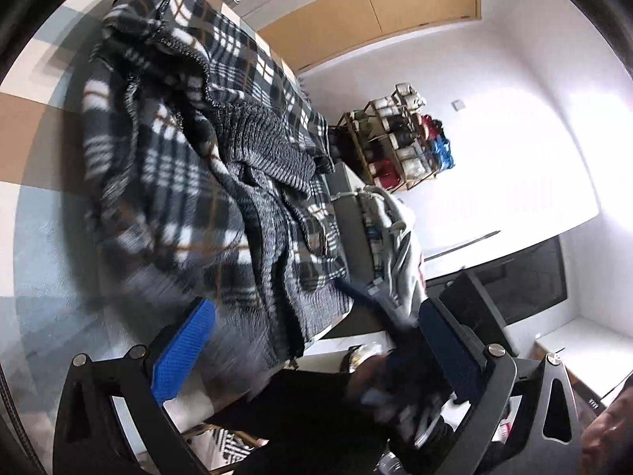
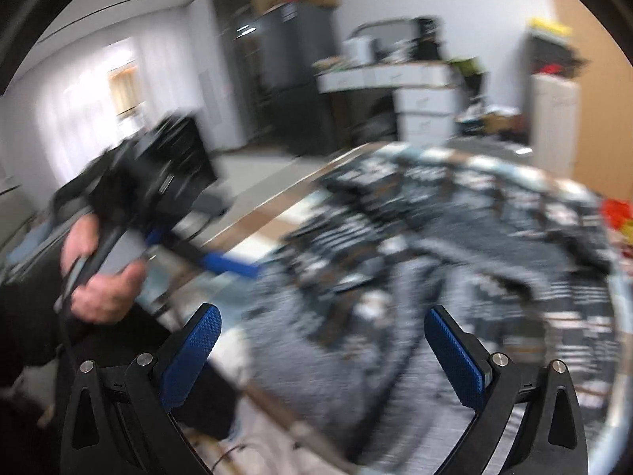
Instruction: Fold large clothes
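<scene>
Lying crumpled across the tabletop (image 1: pixel 35 126), the plaid garment (image 1: pixel 190 150) with its grey knit lining spreads in a loose heap. The left gripper (image 1: pixel 316 352) has its blue fingers (image 1: pixel 184 350) spread wide, clear of the cloth. The right gripper (image 2: pixel 322 352) also stands released above the garment. A wire rack (image 1: pixel 395 142) by the wall holds jars and bottles.
</scene>
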